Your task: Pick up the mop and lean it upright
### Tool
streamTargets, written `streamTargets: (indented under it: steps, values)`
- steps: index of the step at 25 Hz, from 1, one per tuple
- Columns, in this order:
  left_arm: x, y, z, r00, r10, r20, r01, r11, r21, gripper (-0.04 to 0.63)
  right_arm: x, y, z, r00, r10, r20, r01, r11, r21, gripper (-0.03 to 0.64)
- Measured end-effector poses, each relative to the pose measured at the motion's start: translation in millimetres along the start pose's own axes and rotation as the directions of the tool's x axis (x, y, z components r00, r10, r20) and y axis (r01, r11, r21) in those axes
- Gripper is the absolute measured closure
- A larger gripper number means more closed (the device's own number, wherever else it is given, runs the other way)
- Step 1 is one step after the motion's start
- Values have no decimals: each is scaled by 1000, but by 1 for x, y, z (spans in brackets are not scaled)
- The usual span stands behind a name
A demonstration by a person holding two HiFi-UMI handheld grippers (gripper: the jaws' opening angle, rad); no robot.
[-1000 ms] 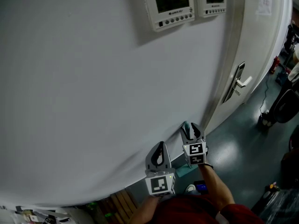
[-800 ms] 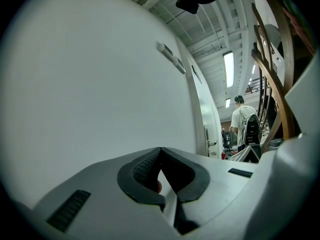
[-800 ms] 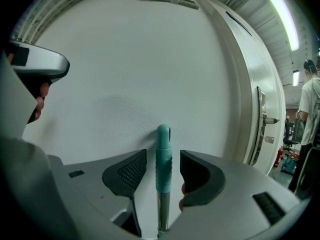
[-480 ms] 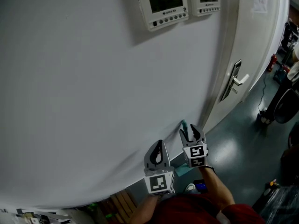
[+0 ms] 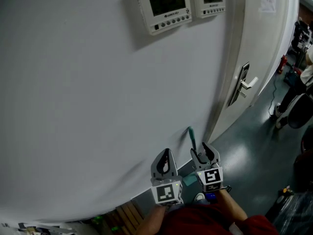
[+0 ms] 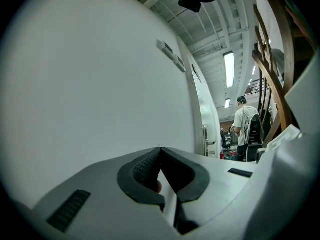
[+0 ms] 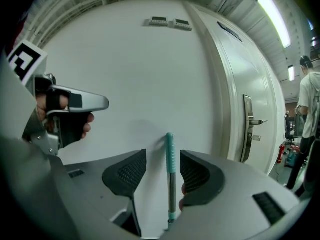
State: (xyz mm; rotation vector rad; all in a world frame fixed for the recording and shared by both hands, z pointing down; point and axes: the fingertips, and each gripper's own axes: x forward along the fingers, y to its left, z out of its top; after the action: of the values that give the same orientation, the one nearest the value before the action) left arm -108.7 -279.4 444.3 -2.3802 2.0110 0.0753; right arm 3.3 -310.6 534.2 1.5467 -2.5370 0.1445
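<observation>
The mop's handle [image 5: 191, 137], a thin metal pole with a teal grip at its top, stands upright against the white wall [image 5: 98, 92]. In the right gripper view the handle [image 7: 170, 169] rises in the gap between the jaws, and I cannot see either pad touching it. My right gripper [image 5: 202, 152] is open just below the teal grip. My left gripper [image 5: 166, 154] hangs to the left of it, shut with nothing in it [image 6: 160, 153]. A teal piece [image 5: 189, 179] low by the wall may be the mop's head; most of it is hidden.
Right of the mop is a white door [image 5: 264, 43] with a metal lever handle [image 5: 246, 84]. Two control panels [image 5: 164, 6] hang high on the wall. Wooden slats [image 5: 128, 213] lie at the lower left. A person [image 6: 245, 129] stands far down the hall.
My right gripper has drawn back and down from the top of the mop handle. More of the teal grip now shows above it. The left gripper has barely moved.
</observation>
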Motion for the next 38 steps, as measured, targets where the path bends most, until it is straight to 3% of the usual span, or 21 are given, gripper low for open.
streamTargets:
  steps: [10,21,29,38]
  values:
    - [0,-5,-7,1000,-10,-10,10,1000,-1,581,-47,-8,27,998,-34,46,31,997,65,413]
    - [0,-11,-9,1000,-19,-15,19,1000,-3,581,-53,-19,33,996,-74,57,71,996,51,418]
    - [-3,-9,-7,1000,-23,-15,24,1000,9,581,-65,-17,63,989,-83,119,74,994,80,558]
    - [-5,-13,-1,999,-39,19,39,999,-3,581,-70,-15,86,985,-96,146,90,995,47,597]
